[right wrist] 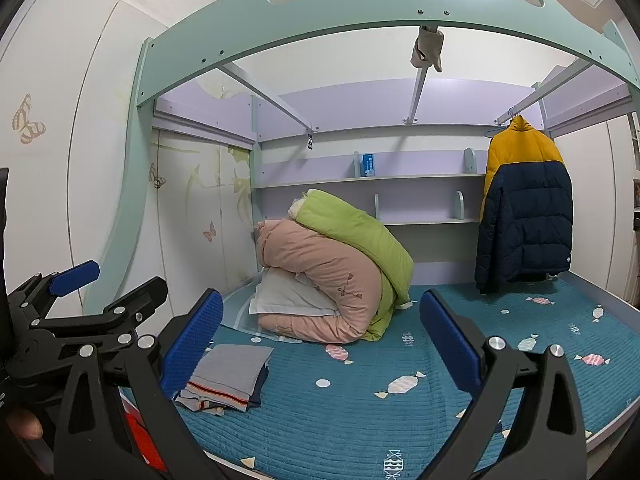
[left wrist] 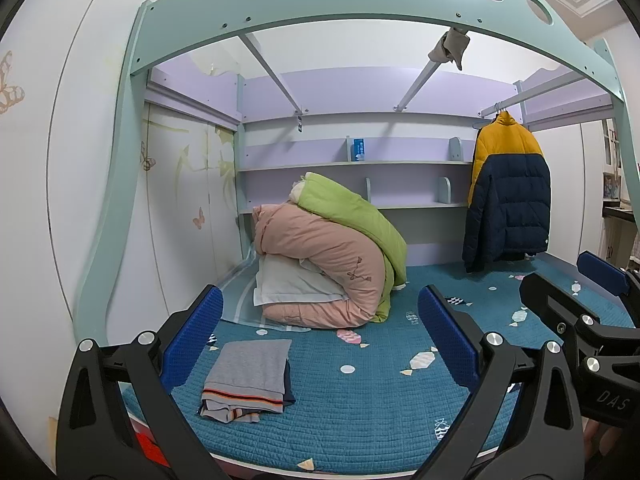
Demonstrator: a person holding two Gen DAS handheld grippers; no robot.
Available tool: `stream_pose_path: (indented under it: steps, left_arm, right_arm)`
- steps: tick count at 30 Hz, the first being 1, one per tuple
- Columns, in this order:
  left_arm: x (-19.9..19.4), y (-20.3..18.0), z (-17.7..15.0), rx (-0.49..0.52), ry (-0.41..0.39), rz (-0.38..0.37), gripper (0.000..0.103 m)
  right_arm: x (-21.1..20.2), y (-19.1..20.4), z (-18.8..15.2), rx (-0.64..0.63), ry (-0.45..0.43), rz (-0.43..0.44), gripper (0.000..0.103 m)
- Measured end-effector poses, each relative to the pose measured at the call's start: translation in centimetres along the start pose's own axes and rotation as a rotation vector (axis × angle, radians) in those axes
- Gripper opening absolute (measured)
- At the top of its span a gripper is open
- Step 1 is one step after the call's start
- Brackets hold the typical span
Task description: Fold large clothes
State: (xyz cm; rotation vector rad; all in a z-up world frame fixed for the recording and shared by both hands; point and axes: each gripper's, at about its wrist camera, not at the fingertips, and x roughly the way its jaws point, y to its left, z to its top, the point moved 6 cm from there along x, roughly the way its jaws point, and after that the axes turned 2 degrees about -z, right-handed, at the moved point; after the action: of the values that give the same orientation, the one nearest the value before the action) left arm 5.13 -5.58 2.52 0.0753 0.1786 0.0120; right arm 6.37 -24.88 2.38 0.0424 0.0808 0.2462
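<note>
Holding both grippers wide open and empty, I see the left gripper (left wrist: 320, 336) and right gripper (right wrist: 322, 340) above the bed (left wrist: 360, 408). One folded stack (left wrist: 250, 380) lies by each left jaw; two quilts beyond, one jacket (left wrist: 508, 196) past the right jaws. Only the right view shows a fingertip (right wrist: 24, 426).

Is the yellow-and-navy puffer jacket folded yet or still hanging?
Still hanging: the yellow-and-navy puffer jacket hangs unfolded from a rail above the bed.
</note>
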Motion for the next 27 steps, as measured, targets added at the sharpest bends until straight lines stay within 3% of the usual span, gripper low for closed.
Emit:
stream_pose_path:
  steps: [27]
  left_arm:
    - [-0.54,-0.82,0.38,-0.005,-0.01,0.024,0.098]
  right_arm:
    - [0.17,0.93,-0.08,0.006,0.005,0.008,0.095]
